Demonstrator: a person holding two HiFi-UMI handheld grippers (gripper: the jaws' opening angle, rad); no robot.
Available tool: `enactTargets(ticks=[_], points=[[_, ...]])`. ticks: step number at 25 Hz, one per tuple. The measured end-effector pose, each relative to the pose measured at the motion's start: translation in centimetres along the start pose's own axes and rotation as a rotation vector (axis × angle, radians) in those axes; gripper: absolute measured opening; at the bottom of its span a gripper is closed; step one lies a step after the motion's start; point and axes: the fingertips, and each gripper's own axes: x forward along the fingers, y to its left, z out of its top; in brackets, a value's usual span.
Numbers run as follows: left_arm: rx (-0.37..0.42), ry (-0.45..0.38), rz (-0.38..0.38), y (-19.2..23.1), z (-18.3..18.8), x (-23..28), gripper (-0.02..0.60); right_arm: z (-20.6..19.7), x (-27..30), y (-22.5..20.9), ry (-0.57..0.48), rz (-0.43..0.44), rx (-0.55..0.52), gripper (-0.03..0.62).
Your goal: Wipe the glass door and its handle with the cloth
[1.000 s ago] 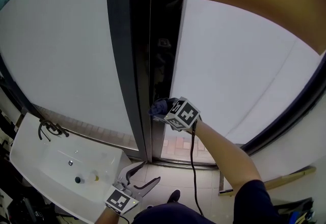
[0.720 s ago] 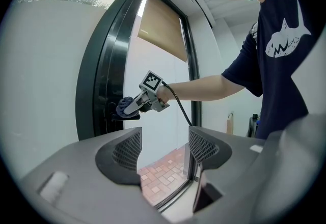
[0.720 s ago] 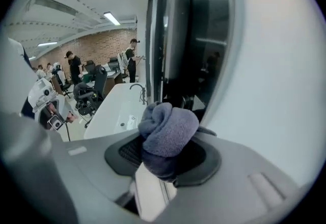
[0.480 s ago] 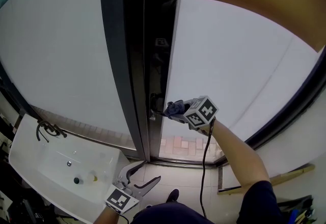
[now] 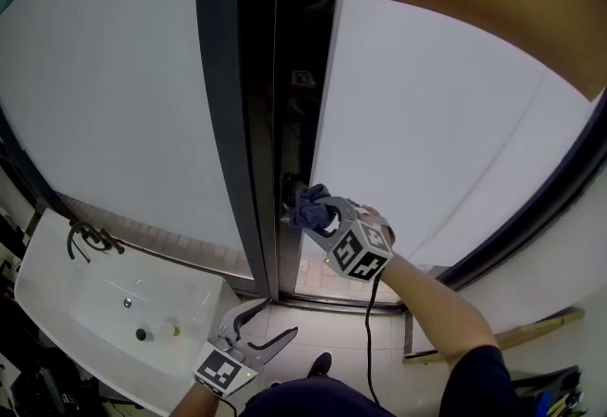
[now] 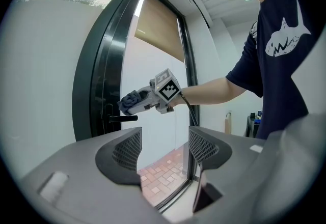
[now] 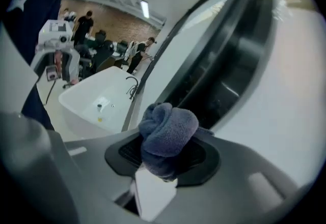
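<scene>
The glass door (image 5: 446, 131) fills the frame; at bottom centre the left gripper (image 5: 263, 328) gapes empty, while mid-frame the right gripper (image 5: 318, 212) pinches the bunched cloth (image 5: 307, 205) by the handle (image 6: 124, 118), whose lever might snag it loose

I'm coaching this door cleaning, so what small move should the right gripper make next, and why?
Probably lower the right gripper slightly so the cloth presses onto the door handle. Its jaws clamp the bunched cloth just above that dark handle, and contact between them isn't clear.
</scene>
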Motion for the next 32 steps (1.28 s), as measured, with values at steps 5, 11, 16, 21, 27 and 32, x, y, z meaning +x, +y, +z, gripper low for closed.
enactTargets(ticks=[5,11,16,21,27,32], points=[[0.0,-0.007,0.022,0.1,0.4,-0.7,0.285,2.5,4.8,2.8,0.065,-0.125,-0.344,0.161],[-0.014,0.006,0.048,0.1,-0.3,-1.9,0.285,0.8,8.2,3.5,0.176,-0.261,-0.667,0.161],[-0.019,0.009,0.057,0.4,-0.3,-2.4,0.285,-0.8,8.1,4.6,0.199,-0.272,-0.789,0.161],[-0.005,0.014,0.037,-0.1,-0.2,-2.0,0.285,-2.4,6.3,4.6,0.207,-0.28,-0.778,0.161],[0.002,0.022,0.006,-0.6,-0.2,-1.3,0.285,-5.3,3.4,3.8,0.244,-0.304,-0.761,0.161],[0.011,0.032,-0.02,-1.0,-0.1,-0.4,0.285,-7.4,1.5,3.1,0.271,-0.327,-0.741,0.161]])
